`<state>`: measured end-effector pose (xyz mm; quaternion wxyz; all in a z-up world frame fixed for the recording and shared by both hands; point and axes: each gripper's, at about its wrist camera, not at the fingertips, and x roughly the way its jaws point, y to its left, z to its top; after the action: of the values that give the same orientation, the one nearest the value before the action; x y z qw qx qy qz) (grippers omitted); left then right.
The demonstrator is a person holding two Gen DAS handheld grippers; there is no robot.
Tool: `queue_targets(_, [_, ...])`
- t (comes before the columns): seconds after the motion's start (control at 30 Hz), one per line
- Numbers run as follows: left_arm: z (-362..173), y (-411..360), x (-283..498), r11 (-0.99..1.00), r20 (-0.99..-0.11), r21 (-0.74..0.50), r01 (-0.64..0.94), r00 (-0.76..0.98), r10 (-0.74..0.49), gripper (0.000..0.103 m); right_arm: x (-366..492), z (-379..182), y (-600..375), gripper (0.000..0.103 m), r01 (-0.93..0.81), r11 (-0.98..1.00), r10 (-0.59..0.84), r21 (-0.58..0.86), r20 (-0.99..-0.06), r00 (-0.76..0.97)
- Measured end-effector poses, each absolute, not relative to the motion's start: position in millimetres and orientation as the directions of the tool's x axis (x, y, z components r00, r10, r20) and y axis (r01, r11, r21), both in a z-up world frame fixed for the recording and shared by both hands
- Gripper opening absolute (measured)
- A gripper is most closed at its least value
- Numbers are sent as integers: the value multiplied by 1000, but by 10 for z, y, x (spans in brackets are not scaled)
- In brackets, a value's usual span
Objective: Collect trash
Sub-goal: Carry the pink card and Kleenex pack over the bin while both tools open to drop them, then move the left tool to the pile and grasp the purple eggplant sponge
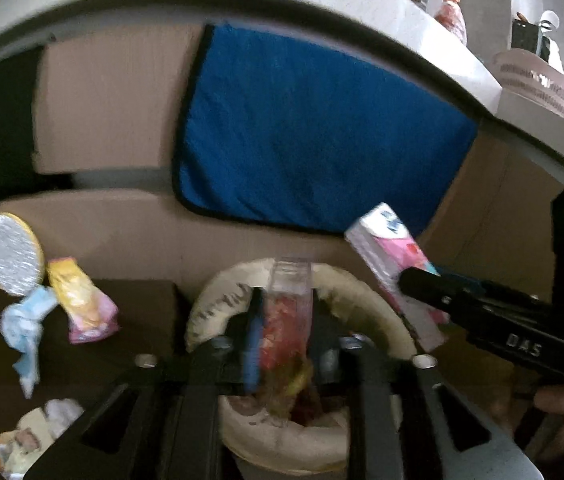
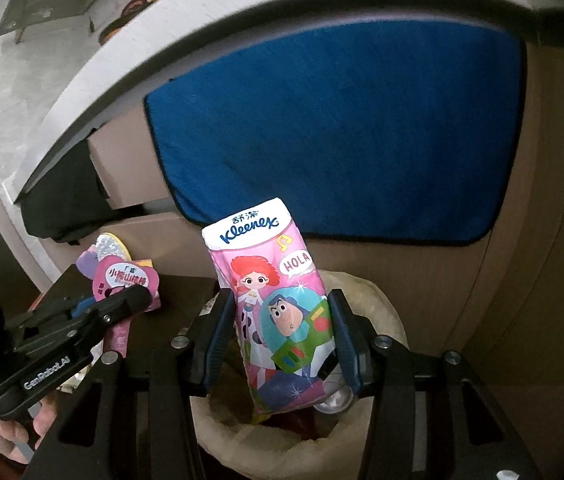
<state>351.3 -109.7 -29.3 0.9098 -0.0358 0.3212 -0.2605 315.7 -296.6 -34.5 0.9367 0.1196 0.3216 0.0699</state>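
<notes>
"kleenex" and "hola" on the tissue pack (image 2: 278,312).

Pink cartoon-printed tissue pack (image 2: 278,316), blue black-edged cloth (image 2: 337,136), cream bin liner (image 2: 377,304), black gripper (image 2: 282,340).

My left gripper (image 1: 282,336) is matte black plastic with blue ribbed pads and silver screws on its linkage. My right gripper (image 2: 278,336) is built alike; its side, at right in the left view, bears white "DAS" lettering, the left's "GenRobot.AI".
</notes>
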Motion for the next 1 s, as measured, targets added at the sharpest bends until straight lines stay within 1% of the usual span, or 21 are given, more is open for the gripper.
queue_targets(0.03, [-313, -1080, 3551, 848, -577, -256, 464, 631, -519, 50, 3186, -378, -2976, 50, -42, 960, 204, 276, -593, 779])
queue_targets(0.13, [-301, -958, 3605, 844, -591, -283, 456, 610, -528, 51, 3190, -427, -3000, 54, -8, 958, 185, 288, -594, 783])
queue_targets(0.33, [-206, -573, 3602, 839, -571, -351, 415, 616, -543, 52, 3159, -415, -2944, 55, 8, 955, 178, 296, -595, 784])
queue_targets(0.43, [-194, -260, 3547, 856, -578, -329, 397, 632, -516, 52, 3090, -393, -2921, 55, -1, 957, 181, 289, -597, 782])
queue_targets(0.6, [-333, 526, 3453, 897, -631, -300, 325, 637, -442, 52, 3032, -378, -2815, 55, -17, 953, 202, 302, -594, 779])
queue_targets(0.77, [-558, 1348, 3328, 919, -683, -332, 211, 618, -389, 52, 2991, -400, -2562, 55, -74, 944, 260, 321, -589, 765])
queue_targets(0.87, [-738, 1654, 3251, 929, -722, -334, 159, 590, -361, 52, 2990, -435, -2341, 56, -122, 938, 303, 325, -592, 747])
queue_targets(1.0, [-983, 1914, 3147, 927, -760, -357, 115, 542, -360, 52, 2992, -482, -2013, 56, -187, 930, 351, 317, -607, 713])
